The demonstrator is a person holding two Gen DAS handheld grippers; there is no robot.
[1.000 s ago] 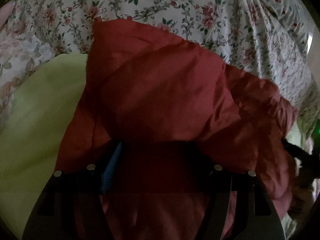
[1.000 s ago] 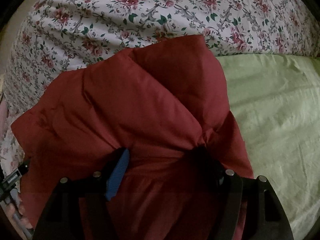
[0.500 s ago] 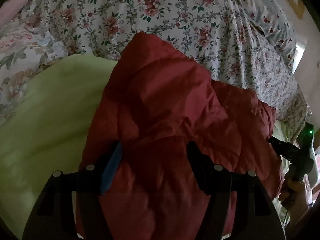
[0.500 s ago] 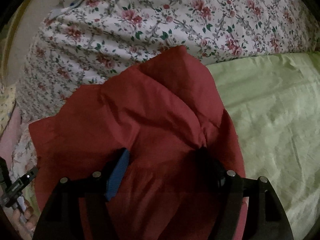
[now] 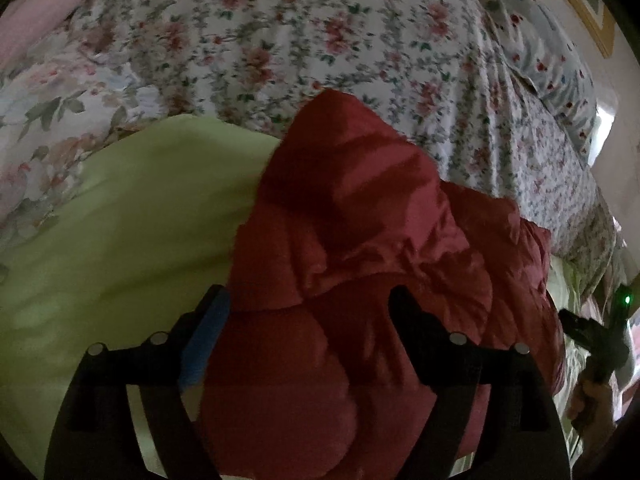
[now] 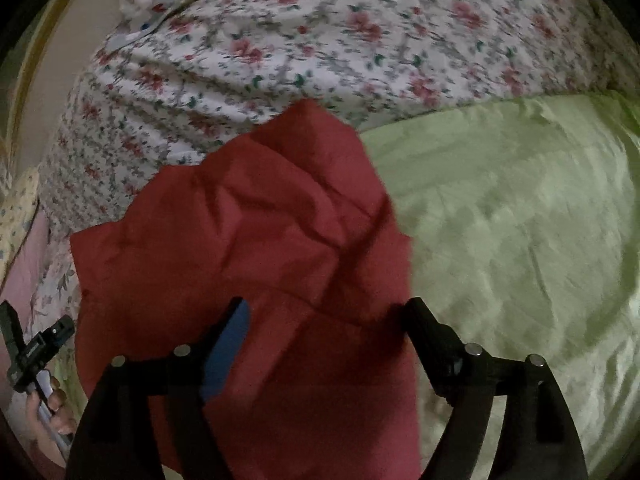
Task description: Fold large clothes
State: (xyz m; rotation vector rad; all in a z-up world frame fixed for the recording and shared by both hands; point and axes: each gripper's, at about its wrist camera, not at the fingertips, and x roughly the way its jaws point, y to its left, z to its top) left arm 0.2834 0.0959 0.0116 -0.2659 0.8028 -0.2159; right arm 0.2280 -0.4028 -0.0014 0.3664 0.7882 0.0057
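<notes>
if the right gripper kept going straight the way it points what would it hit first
Most likely the red padded garment: it fills the space between and ahead of the right gripper, whose jaws have just been opening. Depth is unclear.

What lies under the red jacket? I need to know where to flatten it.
The red jacket rests on a light green sheet, with floral bedding beyond. Anything beneath its bulk is covered.

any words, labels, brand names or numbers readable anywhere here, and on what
None can be read: no print shows on the puffy red quilted jacket, the pale green sheet or the floral bedspread.
The other claw at the frame's edge is too dark and small to show any marking.
</notes>
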